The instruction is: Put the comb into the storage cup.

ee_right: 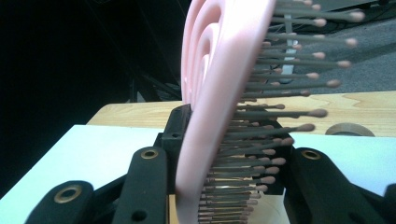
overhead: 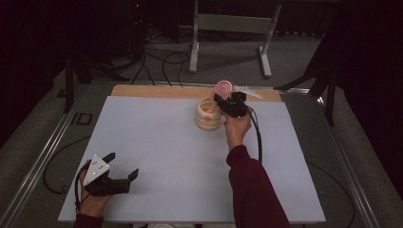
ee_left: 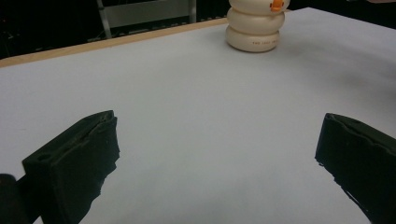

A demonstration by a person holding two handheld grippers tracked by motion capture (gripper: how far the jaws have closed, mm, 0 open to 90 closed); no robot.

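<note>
A pink hairbrush (overhead: 222, 88) stands upright, clamped in the jaws of the right gripper (overhead: 227, 103), just above a cream ringed holder (overhead: 207, 116) at the far side of the white tabletop (overhead: 180, 156). Dark lettering on the holder's lowest ring is too small to read. The left gripper (overhead: 124, 167) rests near the front edge, jaws apart and empty.

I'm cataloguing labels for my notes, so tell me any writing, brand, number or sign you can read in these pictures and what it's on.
Nothing here can be read in full.
Cream ringed holder: a short line of small dark print on its lowest ring, too small and blurred to read.
Pink hairbrush: no writing on it that I can see.
White table cover: no writing on it.
</note>
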